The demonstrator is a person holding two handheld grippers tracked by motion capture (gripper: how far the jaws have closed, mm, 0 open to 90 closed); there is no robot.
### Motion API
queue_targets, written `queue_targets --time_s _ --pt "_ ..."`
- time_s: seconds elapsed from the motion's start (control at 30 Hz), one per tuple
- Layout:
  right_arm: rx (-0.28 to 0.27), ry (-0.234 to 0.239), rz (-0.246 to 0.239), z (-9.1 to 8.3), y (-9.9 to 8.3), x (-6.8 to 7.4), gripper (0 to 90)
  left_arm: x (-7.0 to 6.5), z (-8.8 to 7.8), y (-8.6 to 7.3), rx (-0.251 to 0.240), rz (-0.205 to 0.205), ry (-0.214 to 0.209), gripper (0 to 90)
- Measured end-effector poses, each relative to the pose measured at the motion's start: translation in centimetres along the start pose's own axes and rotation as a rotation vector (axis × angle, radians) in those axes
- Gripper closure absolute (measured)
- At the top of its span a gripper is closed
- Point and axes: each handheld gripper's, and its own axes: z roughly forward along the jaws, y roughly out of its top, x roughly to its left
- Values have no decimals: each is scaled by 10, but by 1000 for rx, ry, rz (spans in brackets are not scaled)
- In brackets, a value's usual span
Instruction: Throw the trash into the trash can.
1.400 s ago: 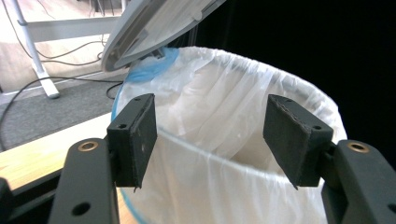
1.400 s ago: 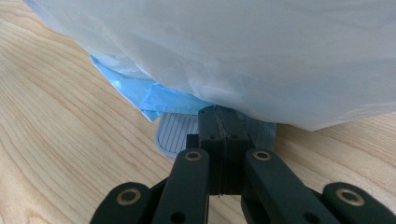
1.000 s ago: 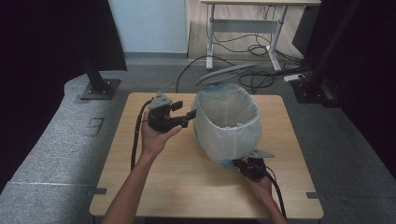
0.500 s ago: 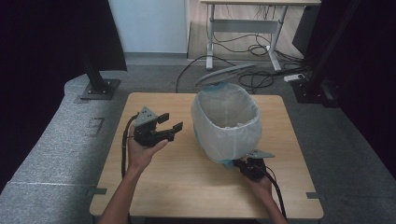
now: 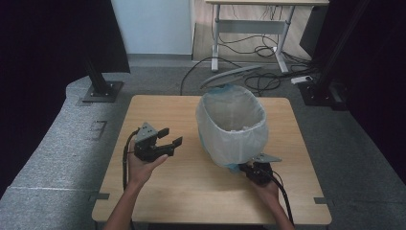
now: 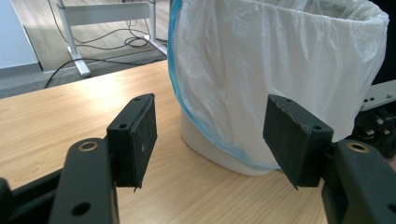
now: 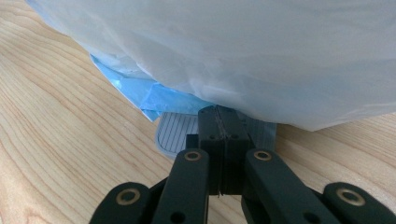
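1. Writing: no brand, label or lettering can be read on any object.
2. Pedal bin [image 5: 232, 127]: a white bin lined with a white bag [image 6: 280, 70] over a blue one, standing upright on the right half of the wooden table [image 5: 191, 191]. Its grey lid [image 5: 230, 75] is raised behind it.
3. Foot pedal [image 7: 180, 133]: a ribbed grey plate at the bin's base, on the side nearest the person, partly under the bag's hanging edge.
4. Right gripper [image 5: 256, 171]: jaws pressed together, their tips resting on the pedal; whether they pinch anything cannot be told.
5. Left gripper [image 5: 165, 143]: jaws spread wide with nothing between the pads. It is held above the table, well apart from the bin's left side. In the left gripper view the bin stands beyond the jaws, framed between them, untouched.
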Motion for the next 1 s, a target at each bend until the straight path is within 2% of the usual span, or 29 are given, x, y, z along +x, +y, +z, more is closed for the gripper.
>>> queue_targets --time_s 0.4,0.53,0.57,0.6,0.63,0.67,0.7,0.73,0.83,0.87,0.9,1.0 --pt "0 2 -1 0 0 0 881 2 -6 -15 10 -3 10 353" --pt "-1 10 -1 0 0 0 843 4 -4 -19 17 -11 9 354" --pt "0 35 15 0 0 0 748 4 -2 -21 24 -13 9 354" --pt "0 35 15 0 0 0 748 4 -2 -21 24 -13 9 355" --pt "-11 40 31 -2 1 2 603 5 -2 -23 27 -16 9 355" --pt "-14 33 32 -3 1 3 567 5 -2 -23 27 -16 9 355" --pt "-14 33 32 -3 1 3 567 5 -2 -25 27 -18 9 355" --pt "-19 30 35 -6 1 5 511 6 -4 -27 30 -21 11 355" --pt "-40 35 31 -12 1 7 434 8 -5 -30 30 -26 12 356" --pt "-40 35 31 -12 1 7 434 8 -6 -31 31 -29 14 356" --pt "-70 34 25 -18 2 9 402 9 -8 -33 30 -30 17 356" --pt "-65 21 11 -22 2 10 381 9 -10 -37 30 -34 18 357"
